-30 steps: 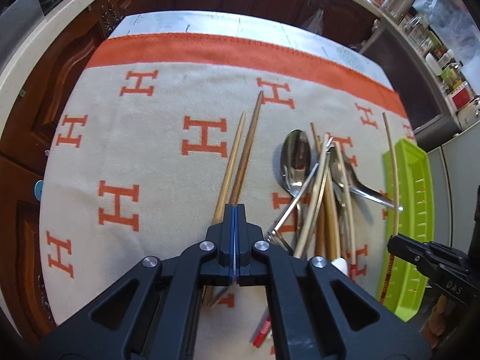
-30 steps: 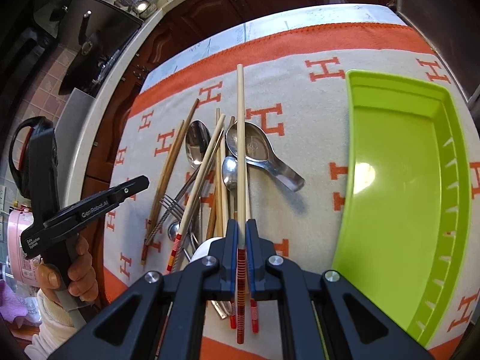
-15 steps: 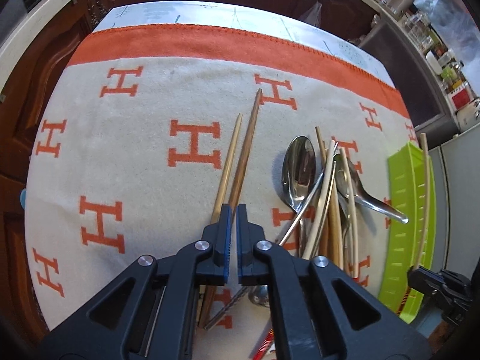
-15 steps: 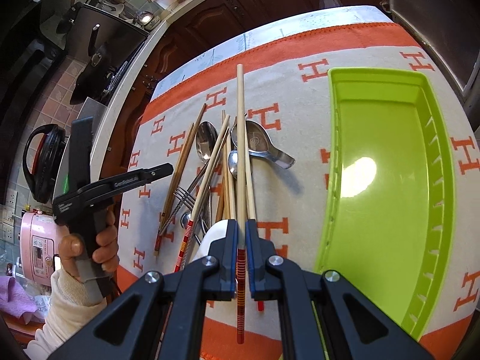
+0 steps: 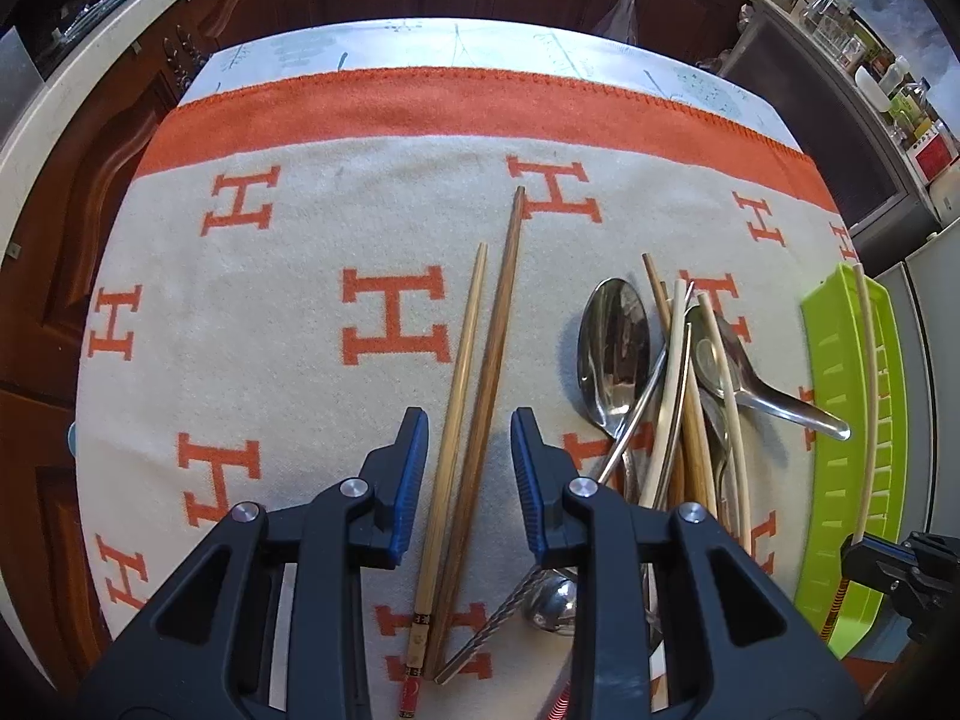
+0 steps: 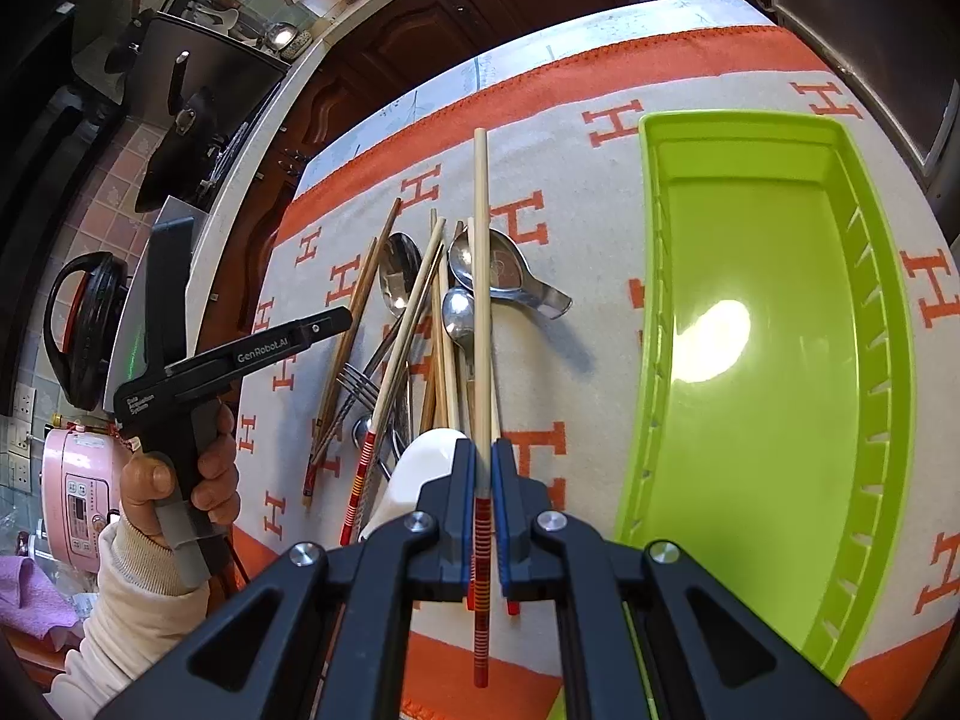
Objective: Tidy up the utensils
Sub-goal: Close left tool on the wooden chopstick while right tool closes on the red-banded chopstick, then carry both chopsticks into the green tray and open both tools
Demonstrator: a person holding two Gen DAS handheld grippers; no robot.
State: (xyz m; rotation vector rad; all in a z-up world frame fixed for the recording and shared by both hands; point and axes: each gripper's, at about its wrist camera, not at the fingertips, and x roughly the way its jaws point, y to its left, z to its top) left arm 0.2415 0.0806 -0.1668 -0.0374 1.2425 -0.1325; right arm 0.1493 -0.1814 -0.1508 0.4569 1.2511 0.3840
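On a table spread with a cream cloth point(image 5: 288, 300) patterned with orange H's, the left gripper point(image 5: 469, 438) hangs with its blue-padded jaws spread wide on either side of 2 brown wooden chopsticks point(image 5: 480, 360) that lie side by side on the cloth, touching neither. The right gripper point(image 6: 483, 468) is clamped on a pale chopstick point(image 6: 480, 276) with a red-striped end, held above a heap of spoons, forks and chopsticks point(image 6: 420, 324) near the middle of the cloth. A bare lime-green tray point(image 6: 888, 312) sits along the cloth's right edge, just beside the heap. A sleeved hand point(image 6: 180, 474) grips the left tool's handle.
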